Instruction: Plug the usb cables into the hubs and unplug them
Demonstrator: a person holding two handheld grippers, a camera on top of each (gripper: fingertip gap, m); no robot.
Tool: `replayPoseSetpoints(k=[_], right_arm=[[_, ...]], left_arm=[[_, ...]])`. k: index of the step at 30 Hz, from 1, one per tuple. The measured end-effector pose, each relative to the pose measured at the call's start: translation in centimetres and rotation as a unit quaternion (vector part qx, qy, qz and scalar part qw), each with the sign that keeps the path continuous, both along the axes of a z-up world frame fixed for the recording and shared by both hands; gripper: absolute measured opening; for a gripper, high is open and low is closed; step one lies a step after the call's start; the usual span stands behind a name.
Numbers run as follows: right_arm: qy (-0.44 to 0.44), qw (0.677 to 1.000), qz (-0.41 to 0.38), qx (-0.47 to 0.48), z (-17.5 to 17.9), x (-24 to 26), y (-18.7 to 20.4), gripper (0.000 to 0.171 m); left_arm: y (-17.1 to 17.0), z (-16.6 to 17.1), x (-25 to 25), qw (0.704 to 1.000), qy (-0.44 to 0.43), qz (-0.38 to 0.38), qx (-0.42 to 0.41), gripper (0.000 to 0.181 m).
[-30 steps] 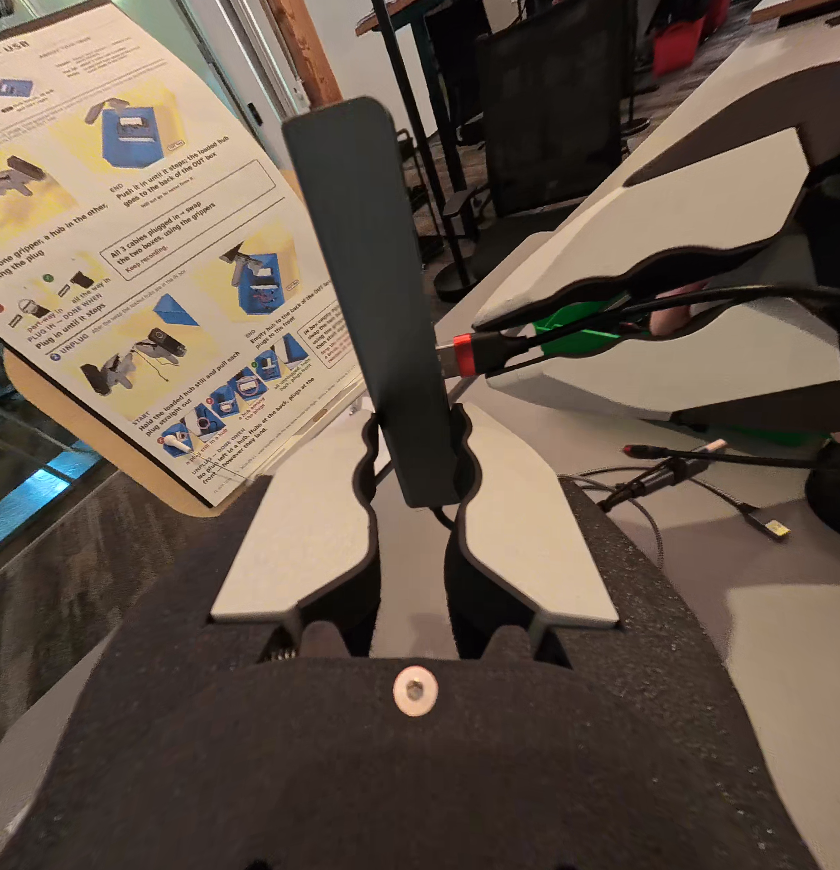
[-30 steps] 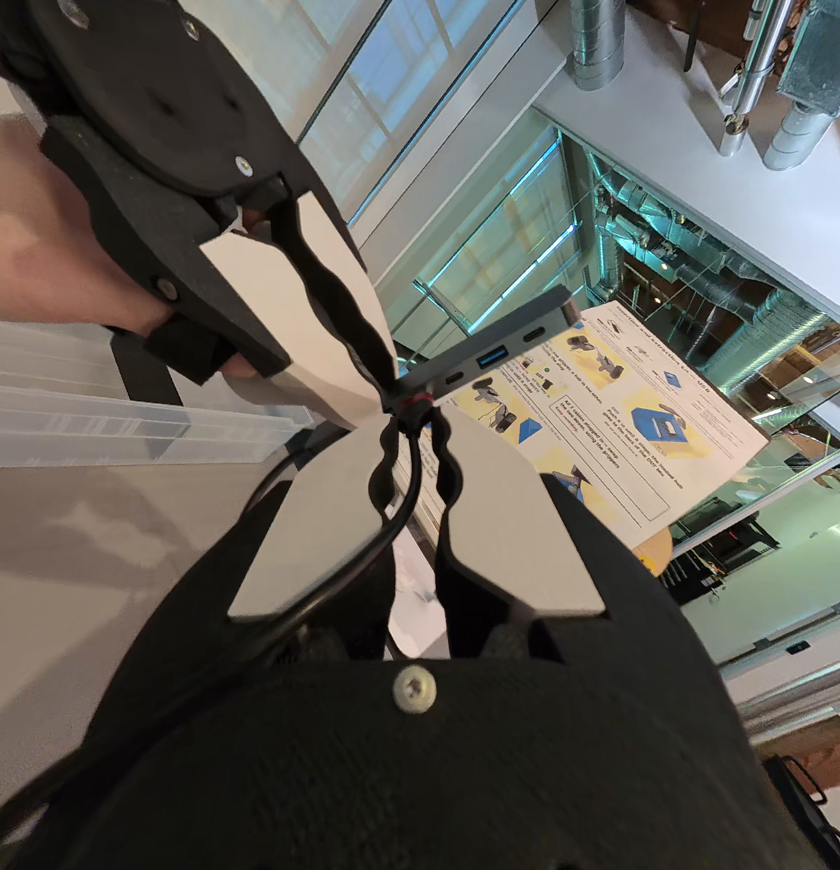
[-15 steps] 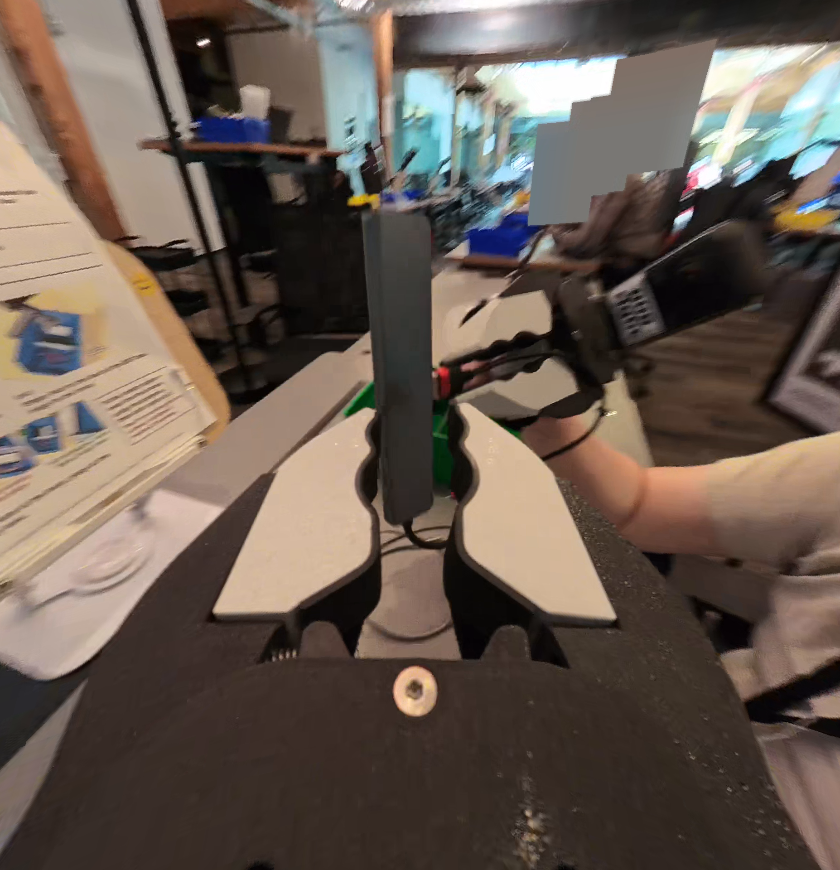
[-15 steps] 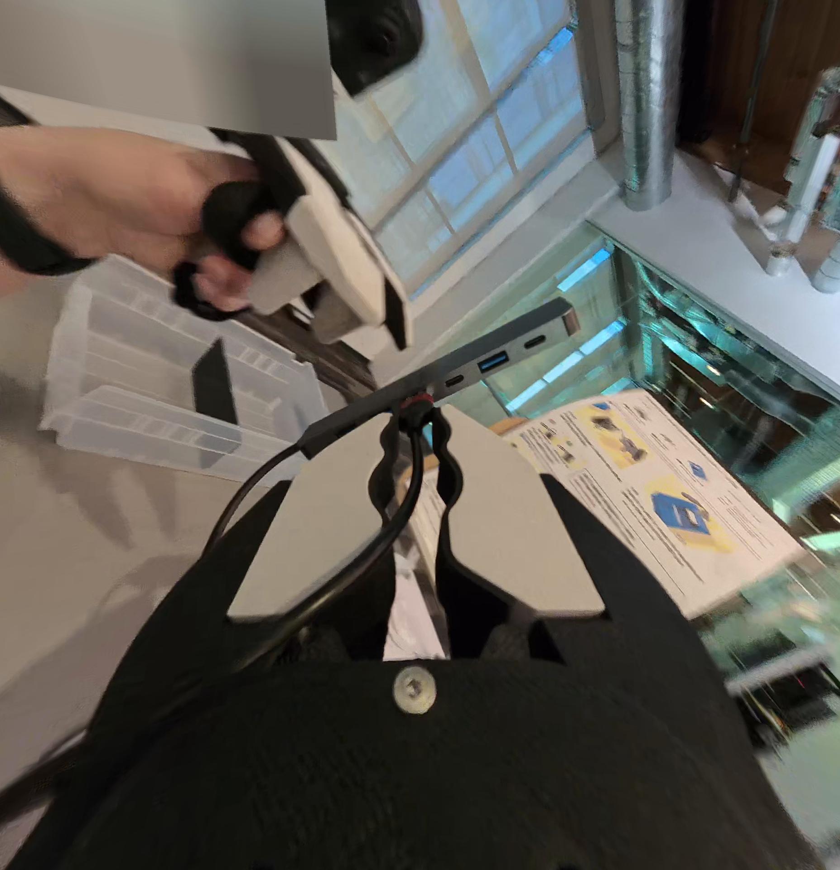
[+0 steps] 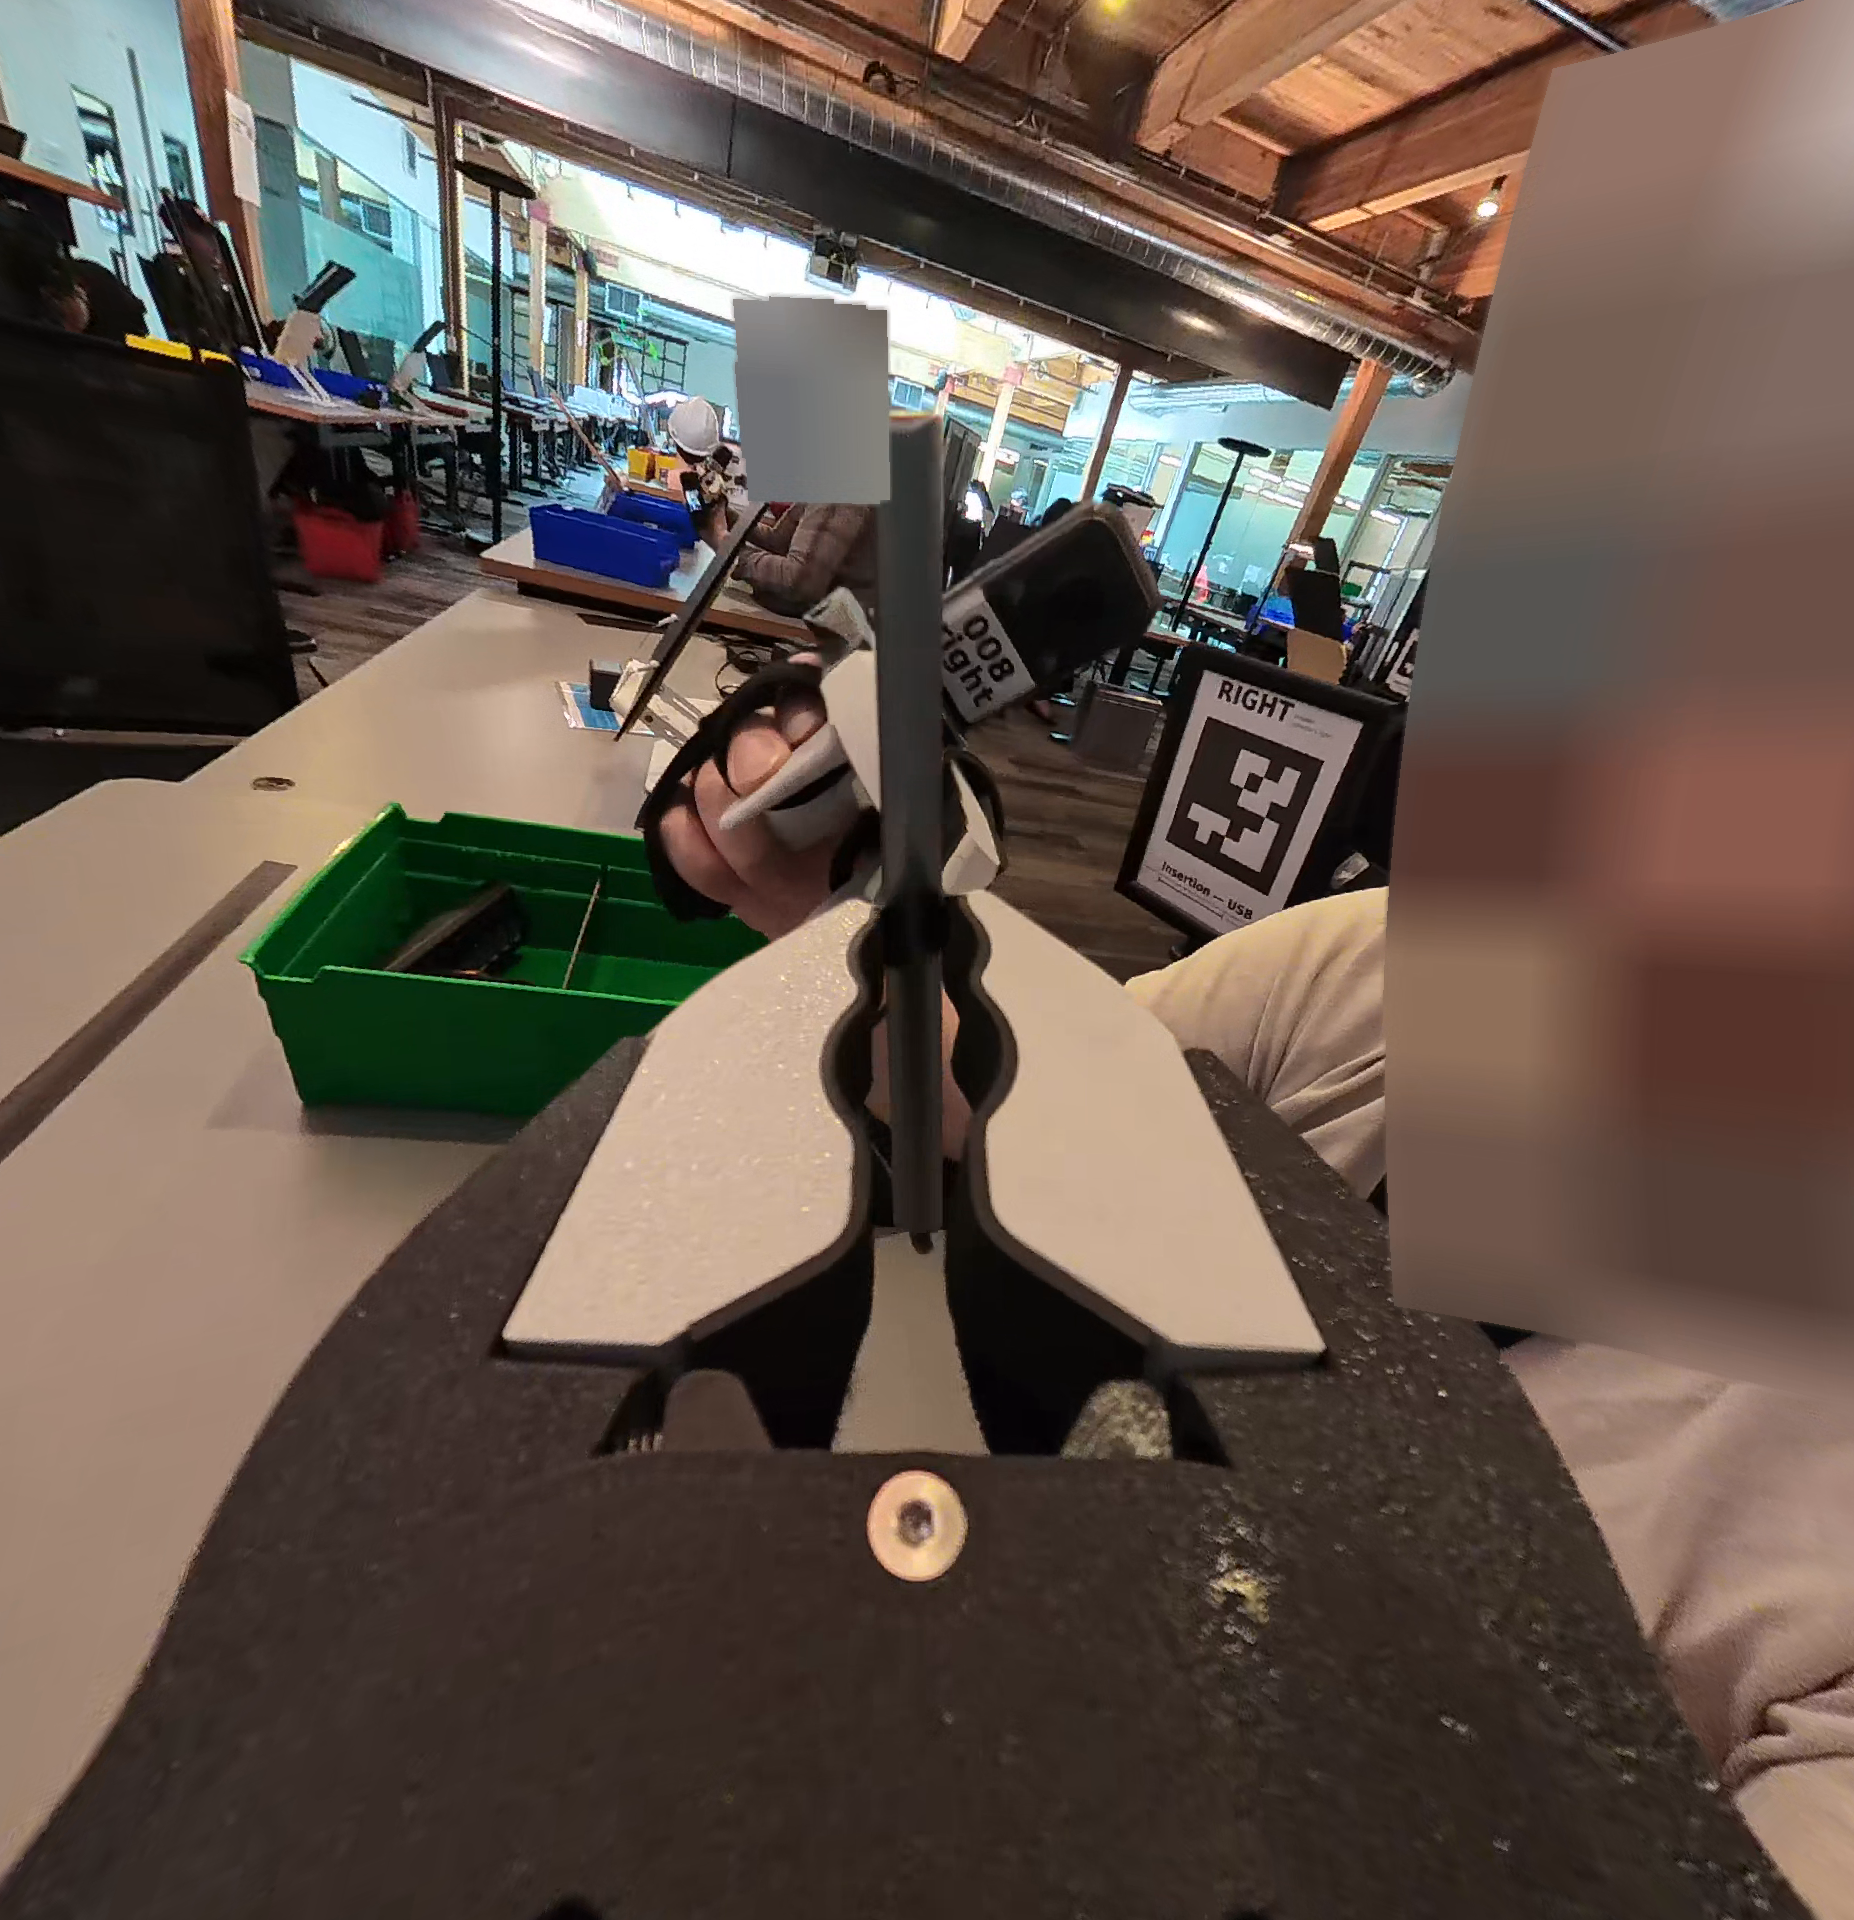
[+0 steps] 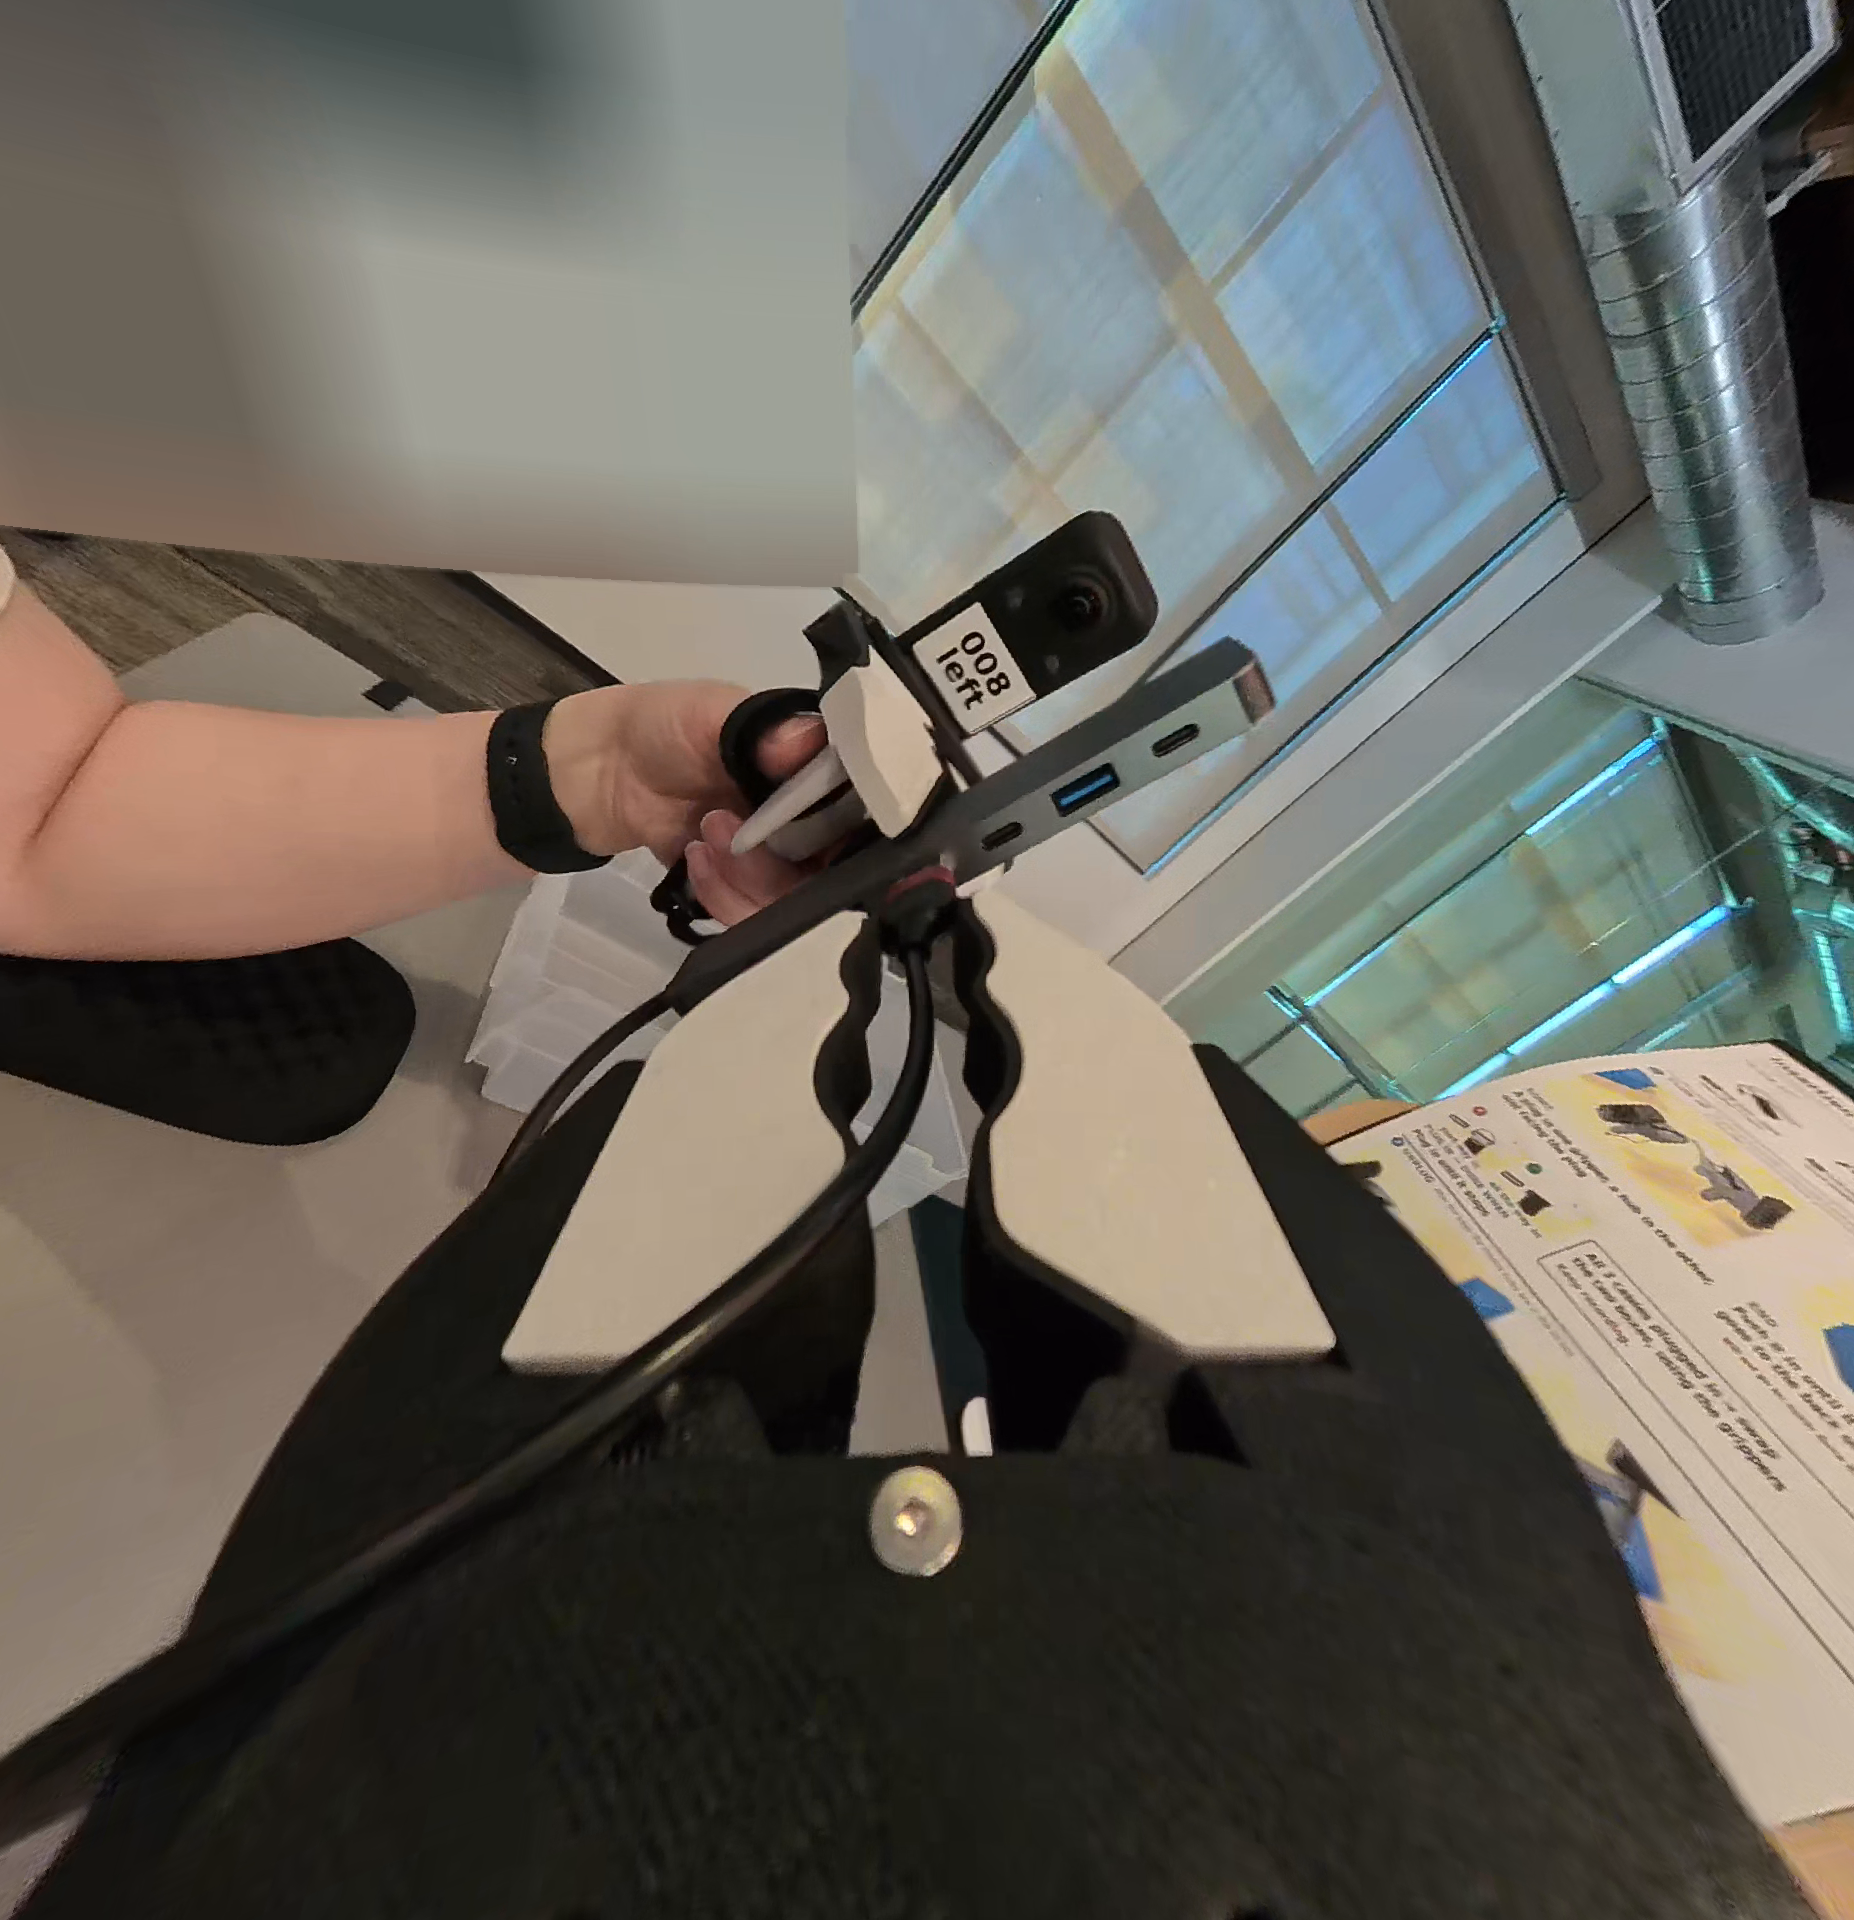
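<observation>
Right gripper (image 6: 918,914): grey fingers closed on the red-collared black USB plug (image 6: 921,896), with its black round cable (image 6: 798,1236) trailing back between the fingers and off to the lower left. The plug tip meets the port side of the slim dark-grey metal USB hub (image 6: 1068,790); seating depth cannot be read from this view.

Left gripper (image 5: 910,935): fingers closed on the same hub (image 5: 910,727), which stands edge-on and upright between them — the lower end sits deep in the finger gap, the upper end rises well above the tips. In the right wrist view the hub runs diagonally up to the right, held at its lower-left portion by the left gripper.

Progress, est.: one plug at or in a port. Three other ports on this side show empty — one blue USB-A port (image 6: 1087,787), two small oval ones. No other cable is seen in this hub, so most plug-ins and all unplugging appear to remain.

Surroundings: green plastic divided bin (image 5: 383,1023) on the grey table (image 5: 102,1247), to the left and apart from the hub, with a dark flat item inside, poss. another hub. Illustrated instruction sheet (image 6: 1681,1299) lies lower right.
</observation>
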State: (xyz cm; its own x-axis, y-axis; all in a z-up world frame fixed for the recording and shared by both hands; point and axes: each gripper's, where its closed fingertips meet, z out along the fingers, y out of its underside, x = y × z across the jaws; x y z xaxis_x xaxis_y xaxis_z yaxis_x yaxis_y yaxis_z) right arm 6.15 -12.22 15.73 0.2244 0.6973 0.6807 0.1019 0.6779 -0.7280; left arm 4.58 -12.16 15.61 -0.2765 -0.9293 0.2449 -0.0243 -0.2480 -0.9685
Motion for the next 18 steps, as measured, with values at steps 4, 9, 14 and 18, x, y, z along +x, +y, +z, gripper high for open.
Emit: replayPoseSetpoints(k=[4, 9, 14, 18], right_arm=[[-0.006, 1.0, 0.012, -0.004, -0.2, 0.2, -0.3, 0.014], [-0.033, 0.999, 0.012, 0.002, -0.7, 0.2, -0.7, 0.015], [-0.044, 0.999, 0.021, -0.002, -1.0, -0.1, -1.0, 0.014], [-0.024, 1.0, 0.013, 0.002, -0.6, -0.3, -0.7, 0.014]], left_arm=[[-0.4, -0.4, 0.3, 1.0, 0.015, -0.007, -0.008, 0.01], [-0.8, -1.2, 0.5, 0.999, 0.044, -0.021, -0.02, 0.01], [-1.3, -1.2, 0.4, 0.999, 0.047, -0.026, 0.001, 0.01], [-0.9, -0.1, 0.4, 1.0, 0.01, -0.015, -0.003, 0.011]])
